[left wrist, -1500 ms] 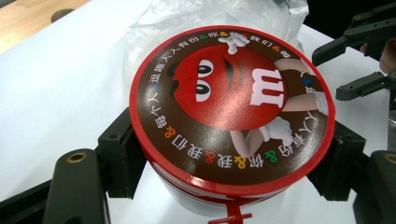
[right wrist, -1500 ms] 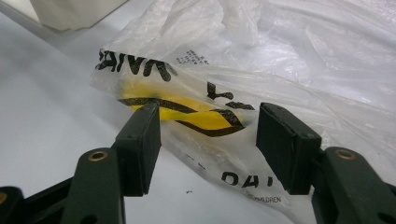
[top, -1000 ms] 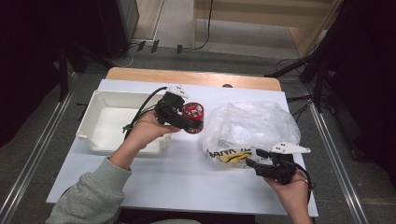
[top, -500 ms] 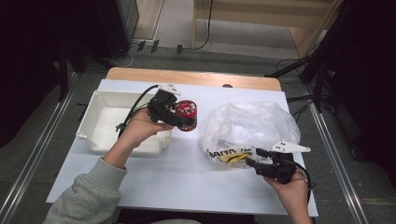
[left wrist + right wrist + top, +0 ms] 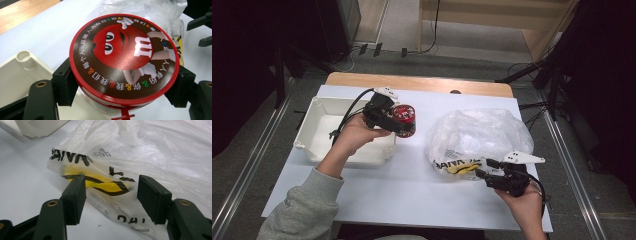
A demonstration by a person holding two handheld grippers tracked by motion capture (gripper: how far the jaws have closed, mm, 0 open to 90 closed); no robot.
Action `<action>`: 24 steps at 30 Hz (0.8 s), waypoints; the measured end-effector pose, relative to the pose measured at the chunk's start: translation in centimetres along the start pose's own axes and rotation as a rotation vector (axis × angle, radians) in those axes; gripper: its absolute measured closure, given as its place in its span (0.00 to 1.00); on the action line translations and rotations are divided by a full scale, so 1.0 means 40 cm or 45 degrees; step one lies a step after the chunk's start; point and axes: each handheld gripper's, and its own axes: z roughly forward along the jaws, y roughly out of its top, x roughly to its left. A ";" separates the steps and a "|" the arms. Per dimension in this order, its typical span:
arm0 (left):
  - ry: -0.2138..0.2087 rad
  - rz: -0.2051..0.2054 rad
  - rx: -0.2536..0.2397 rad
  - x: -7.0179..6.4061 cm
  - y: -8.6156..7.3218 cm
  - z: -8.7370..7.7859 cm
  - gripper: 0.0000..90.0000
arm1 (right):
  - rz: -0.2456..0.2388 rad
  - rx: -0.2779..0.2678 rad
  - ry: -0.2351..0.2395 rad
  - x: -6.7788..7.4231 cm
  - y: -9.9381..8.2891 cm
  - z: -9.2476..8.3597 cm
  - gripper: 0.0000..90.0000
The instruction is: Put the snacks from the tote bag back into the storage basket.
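High view puts the left tool (image 5: 404, 121) clamped on the red candy tin (image 5: 404, 118) at centre-left beside the white tray (image 5: 312, 131); we advise keeping it level over the rim, right tool (image 5: 481, 169) released at the plastic bag (image 5: 477, 135).

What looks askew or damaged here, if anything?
Nothing is damaged or spilled. The left gripper holds the red tin tilted near the white tray. The plastic bag lies crumpled, an edge between the right gripper's open jaws.
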 end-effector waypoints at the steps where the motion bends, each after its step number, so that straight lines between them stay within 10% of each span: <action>1: 0.004 -0.002 -0.003 0.002 -0.001 -0.001 0.29 | -0.001 0.000 0.000 0.000 0.000 0.000 0.46; 24: 0.070 -0.041 0.022 0.060 -0.023 -0.023 0.29 | -0.001 0.003 -0.002 0.001 0.000 0.001 0.47</action>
